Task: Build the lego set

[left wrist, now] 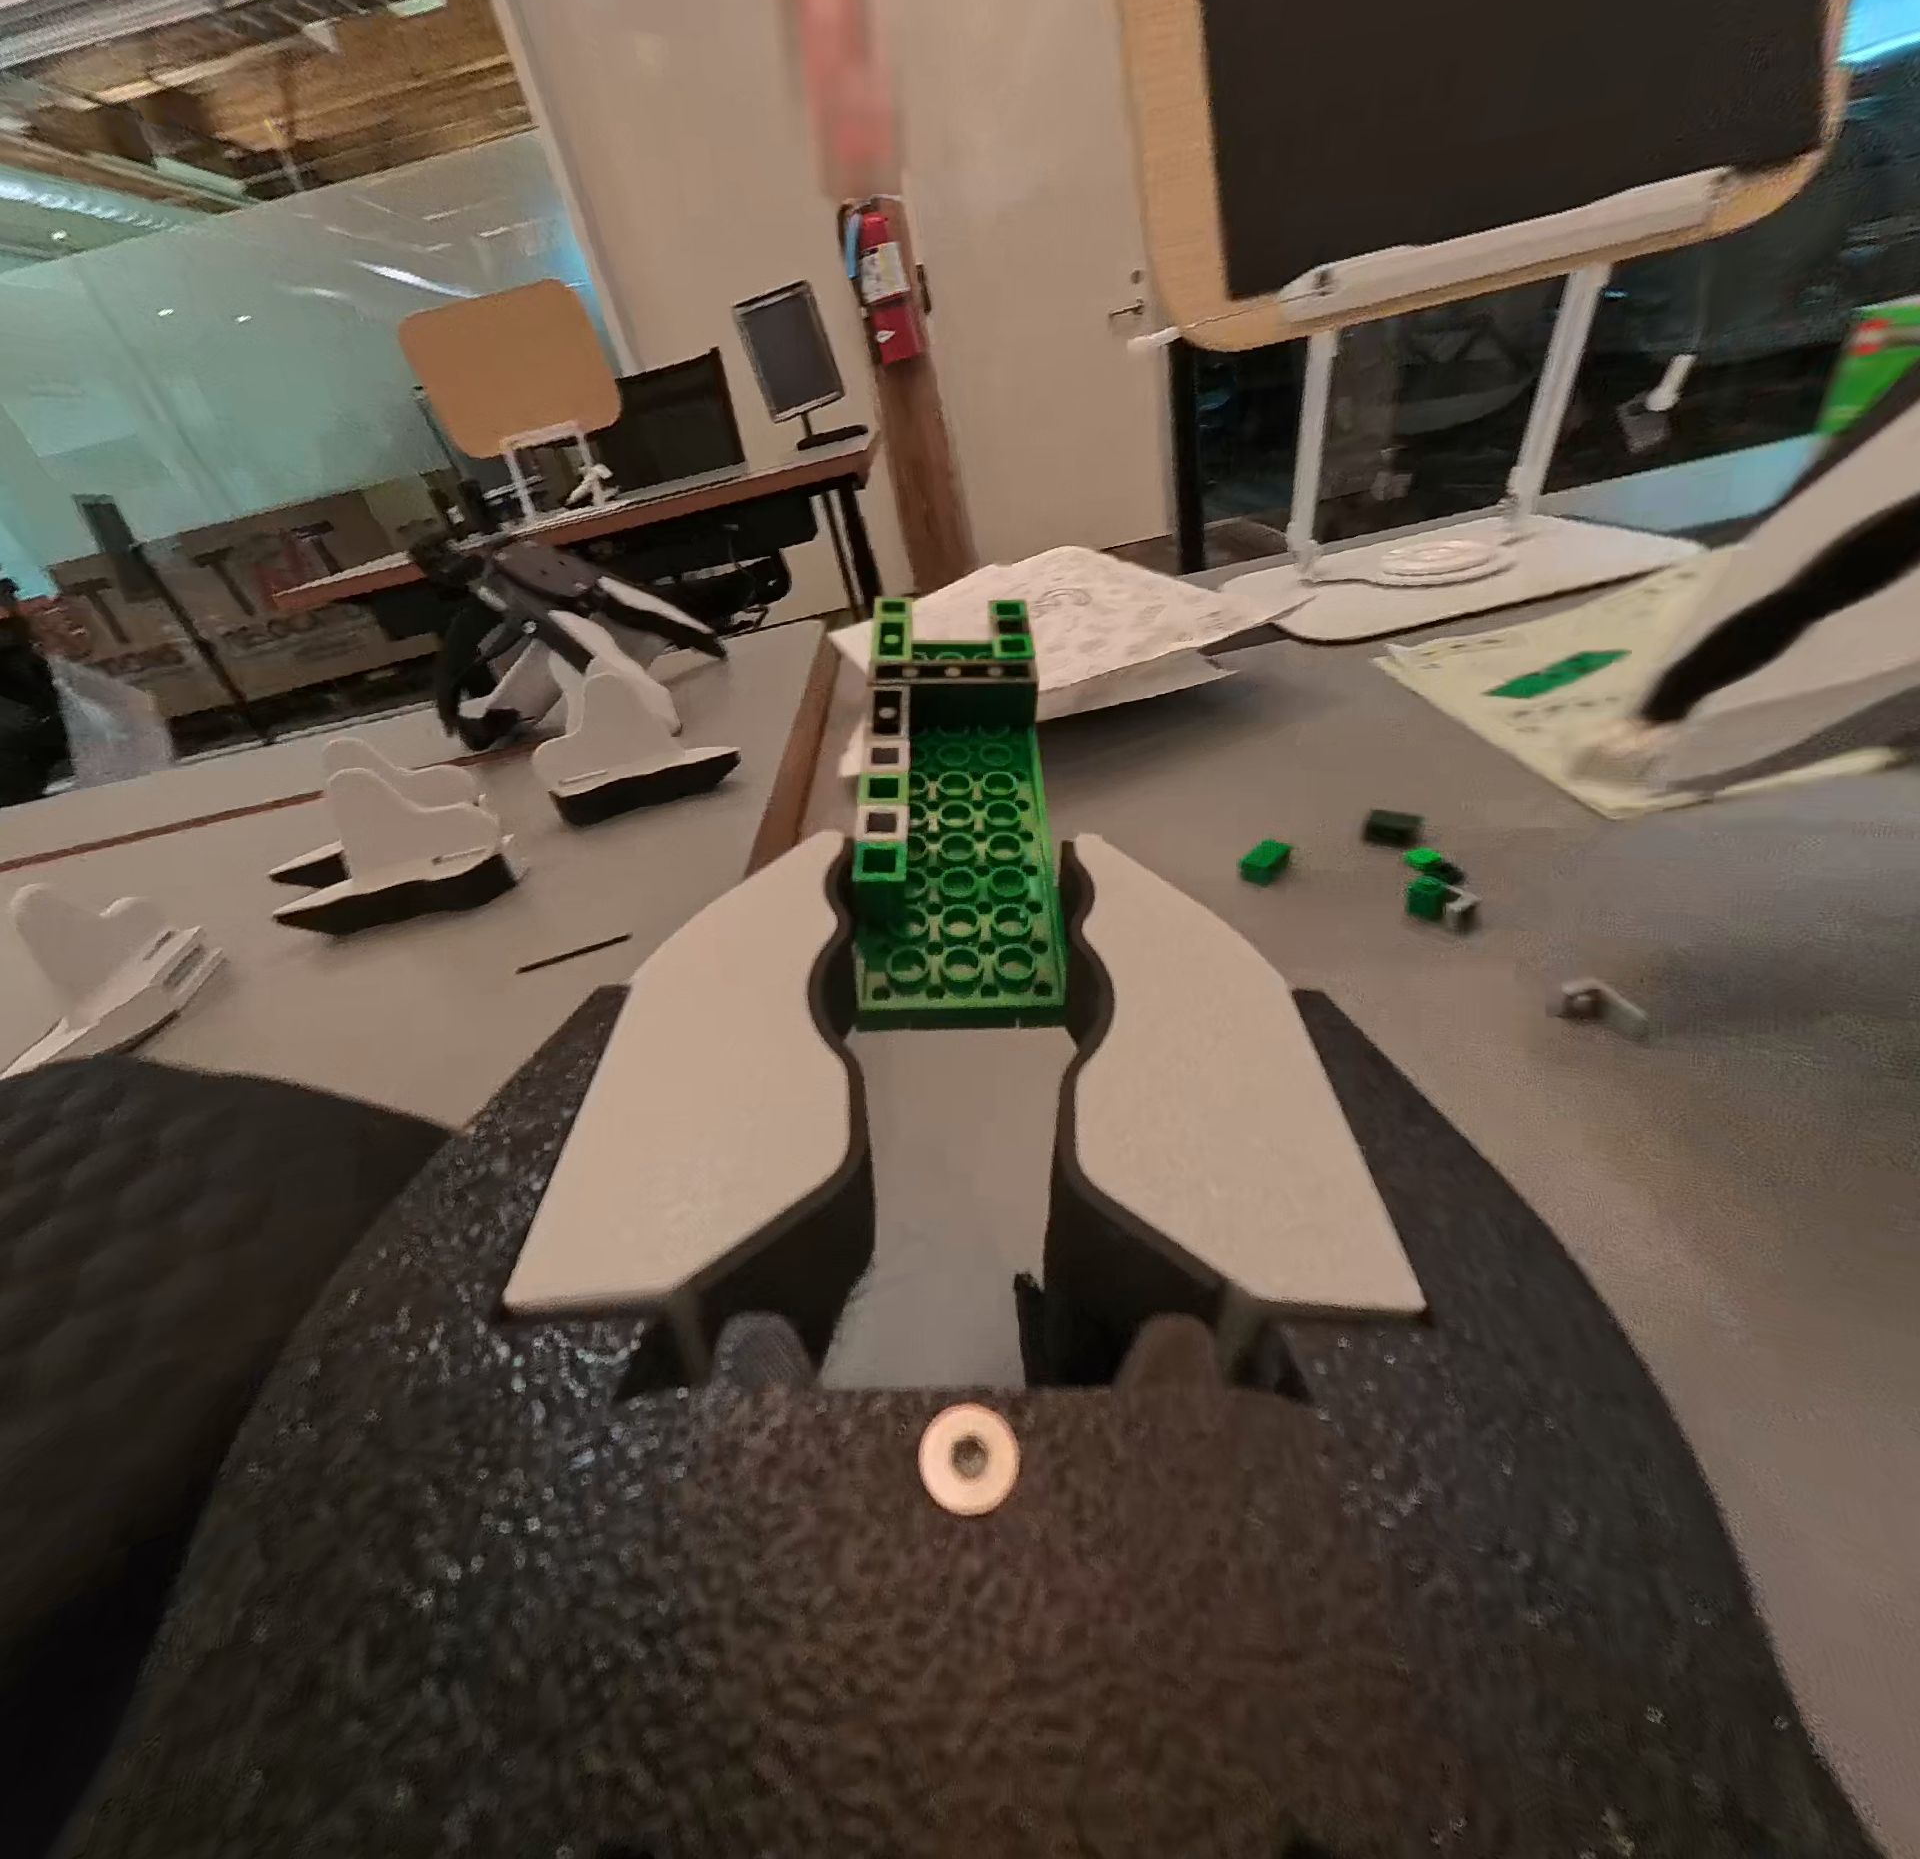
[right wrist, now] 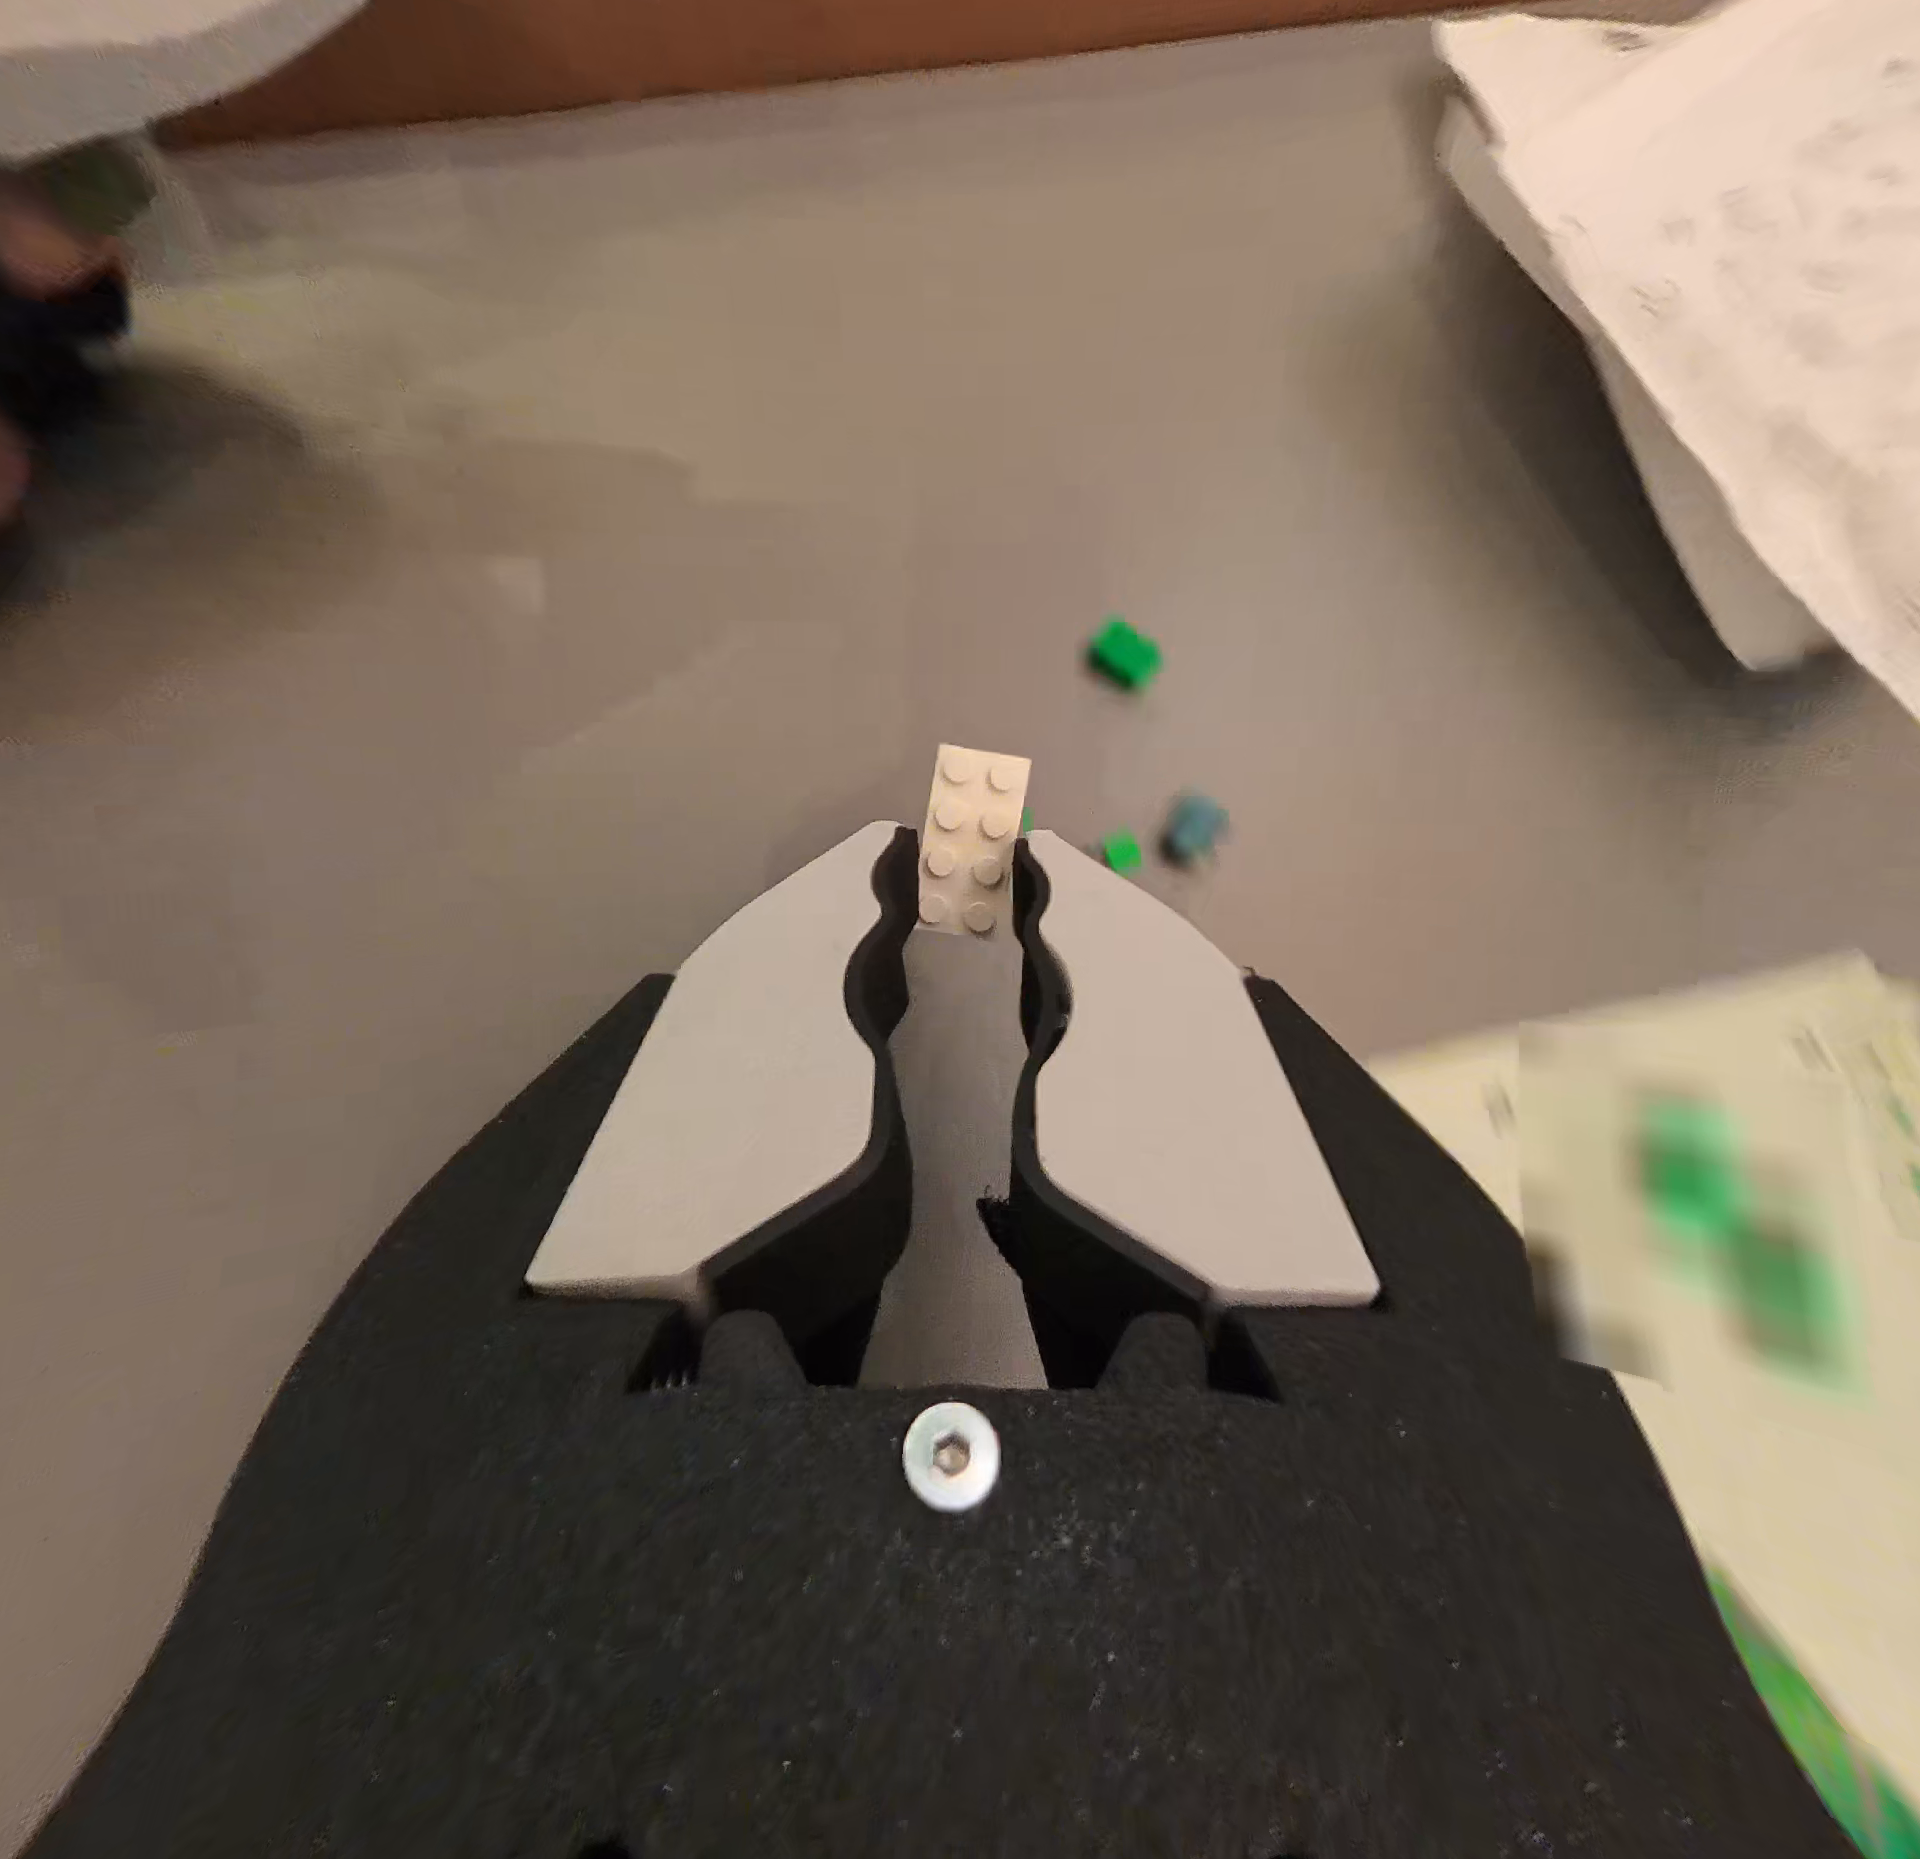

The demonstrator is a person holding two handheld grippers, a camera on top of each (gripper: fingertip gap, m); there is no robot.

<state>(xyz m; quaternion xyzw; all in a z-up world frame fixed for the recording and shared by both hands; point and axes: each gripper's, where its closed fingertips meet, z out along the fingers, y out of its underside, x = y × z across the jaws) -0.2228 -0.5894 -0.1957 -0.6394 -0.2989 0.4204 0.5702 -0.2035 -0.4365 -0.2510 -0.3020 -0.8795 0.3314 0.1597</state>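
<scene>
The green lego build is pinched at its near end between the fingertips of the left hand-held gripper, lifted and turned so its hollow underside faces the camera, with a row of green, white and black bricks along its left edge and a black strip across the far end. The right hand-held gripper is clenched on a white two-by-four plate, studs toward the camera, held above the grey worktop. Judging from this, the step in hand is mating the plate to the build: the plate should be squared with the studs or tubes it is to meet, then pressed straight while the left grip stays firm, since a skewed push could twist the build out of the fingertips. Loose green bricks and a grey piece lie below the plate; the instruction sheet, crumpled paper and spare gripper stands sit around, well clear.
</scene>
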